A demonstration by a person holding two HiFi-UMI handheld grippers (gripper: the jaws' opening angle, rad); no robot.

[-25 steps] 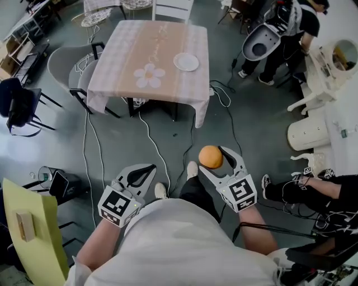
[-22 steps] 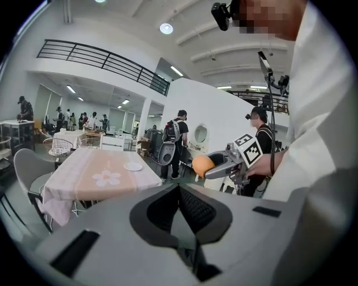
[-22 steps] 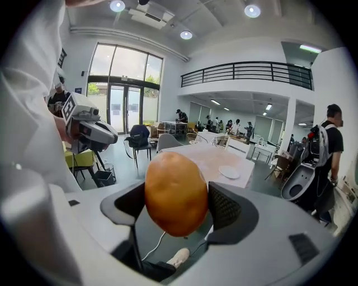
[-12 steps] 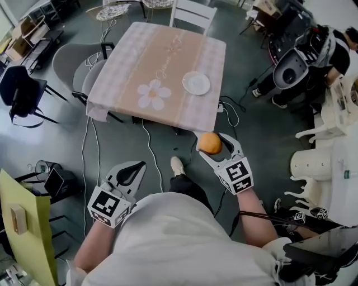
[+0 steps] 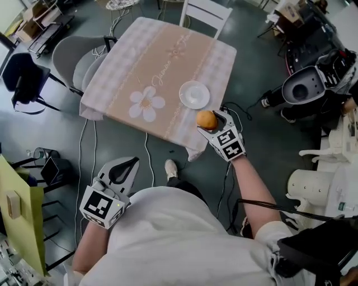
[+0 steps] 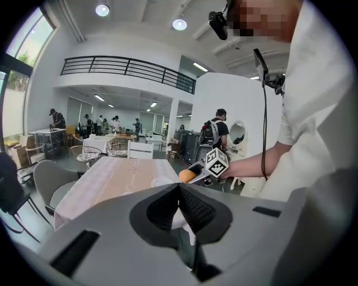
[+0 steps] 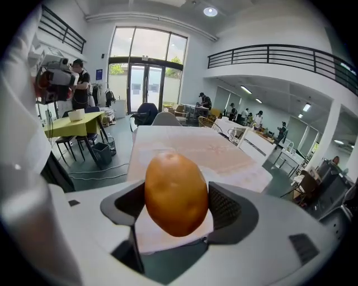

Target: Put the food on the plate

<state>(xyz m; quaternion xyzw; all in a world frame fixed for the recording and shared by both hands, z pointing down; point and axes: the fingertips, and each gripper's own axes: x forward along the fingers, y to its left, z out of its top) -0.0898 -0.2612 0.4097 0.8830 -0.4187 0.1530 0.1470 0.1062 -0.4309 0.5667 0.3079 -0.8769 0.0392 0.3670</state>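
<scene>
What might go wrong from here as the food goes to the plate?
The round food is pinched only at its sides by the right claw, so it may slip out. Once released, it may roll off the plate, which sits near the table edge. Loose cables underfoot might trip the person.

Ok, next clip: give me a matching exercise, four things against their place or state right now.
Things:
1. round orange food item
2. round white plate
3. left gripper
4. white slatted chair

Places or states:
A. fingers shut, nothing between them
B. standing past the far edge of the pink checked tablecloth
C. lying on that tablecloth
D. held by the right gripper, between its fingers

Pairs: 1-D, 2-C, 3-A, 4-B.
</scene>
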